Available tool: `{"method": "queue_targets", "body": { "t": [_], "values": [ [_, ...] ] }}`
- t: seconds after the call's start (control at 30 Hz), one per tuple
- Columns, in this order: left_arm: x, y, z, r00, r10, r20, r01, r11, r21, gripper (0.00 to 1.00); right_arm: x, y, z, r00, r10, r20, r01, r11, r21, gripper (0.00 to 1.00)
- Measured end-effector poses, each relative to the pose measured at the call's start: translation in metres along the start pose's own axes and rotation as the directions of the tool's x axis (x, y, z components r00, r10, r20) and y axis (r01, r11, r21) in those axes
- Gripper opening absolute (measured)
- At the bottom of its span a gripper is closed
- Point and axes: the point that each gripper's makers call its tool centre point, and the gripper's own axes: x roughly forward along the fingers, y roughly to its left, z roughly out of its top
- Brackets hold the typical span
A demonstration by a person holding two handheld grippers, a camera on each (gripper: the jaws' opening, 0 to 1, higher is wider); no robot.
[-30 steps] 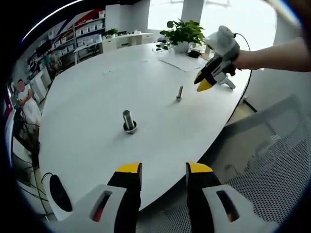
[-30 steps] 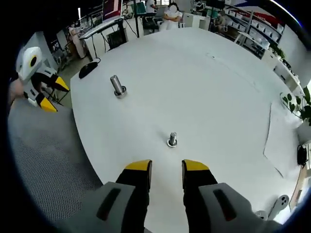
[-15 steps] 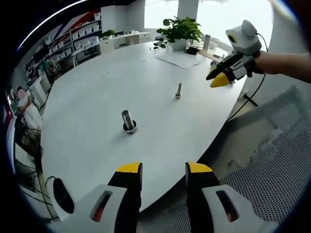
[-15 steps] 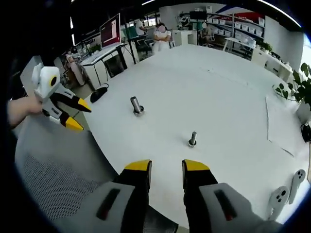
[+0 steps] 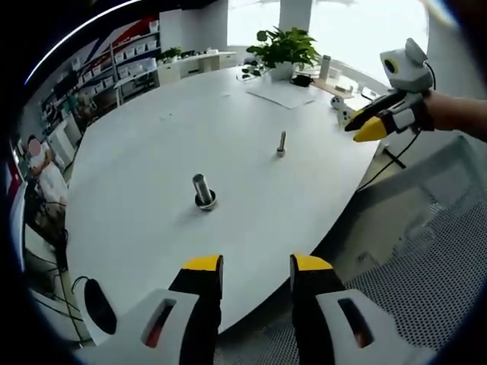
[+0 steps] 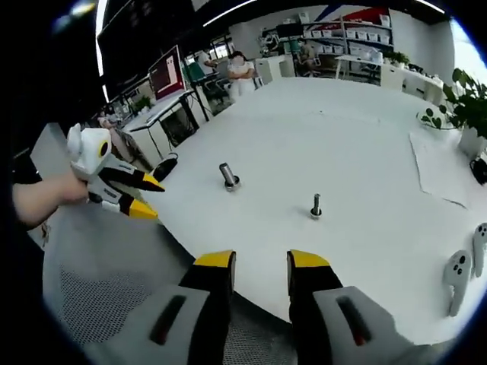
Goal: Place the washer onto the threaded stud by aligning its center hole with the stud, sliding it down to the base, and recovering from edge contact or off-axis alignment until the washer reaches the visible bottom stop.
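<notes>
The right tool [image 5: 364,128] has been drawn back from over the desk [image 5: 152,152], and in the left gripper view it is now seen past the desk's edge, above the mesh chair [image 5: 426,274], where a second ago it hung close to the small threaded stud [image 5: 281,144]. In the right gripper view the left tool [image 6: 144,196] is likewise seen farther from the desk, off its edge. Both jaw pairs are seen parted as before. Nothing on the desk has been moved.

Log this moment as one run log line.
left gripper open, empty | right gripper open, empty | both off table | thick stud and thin stud untouched
</notes>
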Motion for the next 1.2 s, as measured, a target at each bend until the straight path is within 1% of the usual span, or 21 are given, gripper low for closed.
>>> {"method": "queue_targets", "body": {
  "t": [0.17, 0.23, 0.27, 0.33, 0.4, 0.43, 0.47, 0.53, 0.6, 0.67, 0.87, 1.07, 1.1, 1.13, 1.2],
  "values": [
    [-0.001, 0.001, 0.002, 1.0, 0.0, 0.009, 0.0, 1.0, -0.023, 0.33, -0.007, 0.001, -0.01, 1.0, -0.004, 0.002, 0.004, 1.0, 0.002, 0.3],
    [-0.001, 0.001, 0.001, 1.0, -0.001, 0.005, 0.001, 1.0, -0.03, 0.33, -0.006, -0.001, -0.012, 1.0, -0.006, 0.008, 0.006, 1.0, 0.023, 0.3],
    [-0.002, 0.001, 0.0, 1.0, 0.001, 0.006, -0.001, 0.999, -0.038, 0.33, -0.005, -0.002, -0.014, 1.0, -0.006, -0.003, 0.006, 0.999, 0.038, 0.3],
    [-0.001, 0.002, -0.001, 1.0, 0.003, 0.004, -0.003, 0.999, -0.042, 0.33, -0.005, -0.005, -0.009, 1.0, -0.017, 0.013, 0.016, 0.999, 0.037, 0.3],
    [0.001, 0.004, -0.002, 1.0, 0.007, -0.002, -0.007, 1.0, -0.031, 0.33, -0.003, -0.006, -0.007, 0.999, -0.032, 0.023, 0.031, 0.999, 0.028, 0.3],
    [0.002, 0.004, -0.003, 1.0, 0.008, -0.006, -0.008, 1.0, -0.027, 0.33, -0.002, -0.006, -0.009, 0.999, -0.035, 0.016, 0.034, 0.999, 0.022, 0.3],
    [0.002, 0.005, -0.005, 1.0, 0.01, -0.017, -0.01, 1.0, -0.023, 0.33, 0.002, -0.005, -0.013, 0.999, -0.032, -0.006, 0.032, 0.999, 0.008, 0.3],
    [0.002, 0.007, -0.007, 1.0, 0.015, -0.02, -0.016, 1.0, -0.027, 0.33, 0.006, -0.004, -0.017, 0.999, -0.037, -0.028, 0.036, 0.999, -0.04, 0.3],
    [0.002, 0.007, -0.007, 1.0, 0.016, -0.018, -0.017, 0.999, -0.032, 0.33, 0.009, -0.002, -0.02, 0.998, -0.038, -0.043, 0.035, 0.997, -0.065, 0.3],
    [0.002, 0.007, -0.008, 1.0, 0.017, -0.021, -0.017, 0.999, -0.031, 0.33, 0.011, -0.001, -0.021, 0.998, -0.031, -0.046, 0.028, 0.998, -0.063, 0.3],
    [0.001, 0.01, -0.004, 1.0, 0.027, -0.004, -0.027, 0.999, -0.038, 0.33, 0.013, -0.003, -0.028, 0.997, -0.028, -0.073, 0.024, 0.999, -0.045, 0.3],
    [0.0, 0.012, -0.004, 0.999, 0.035, 0.001, -0.035, 0.998, -0.046, 0.33, 0.013, -0.001, -0.03, 0.997, -0.019, -0.08, 0.017, 0.999, -0.03, 0.3],
    [0.001, 0.012, -0.004, 0.999, 0.035, 0.0, -0.035, 0.998, -0.045, 0.33, 0.013, -0.001, -0.031, 0.996, -0.021, -0.085, 0.018, 0.999, -0.038, 0.3],
    [0.001, 0.012, -0.005, 0.999, 0.036, -0.003, -0.036, 0.998, -0.041, 0.33, 0.013, -0.002, -0.032, 0.994, -0.042, -0.1, 0.03, 0.993, -0.113, 0.3],
    [0.001, 0.012, -0.005, 0.999, 0.04, -0.005, -0.04, 0.999, -0.027, 0.34, 0.014, -0.001, -0.033, 0.992, -0.057, -0.112, 0.038, 0.986, -0.16, 0.3]
  ]
}}
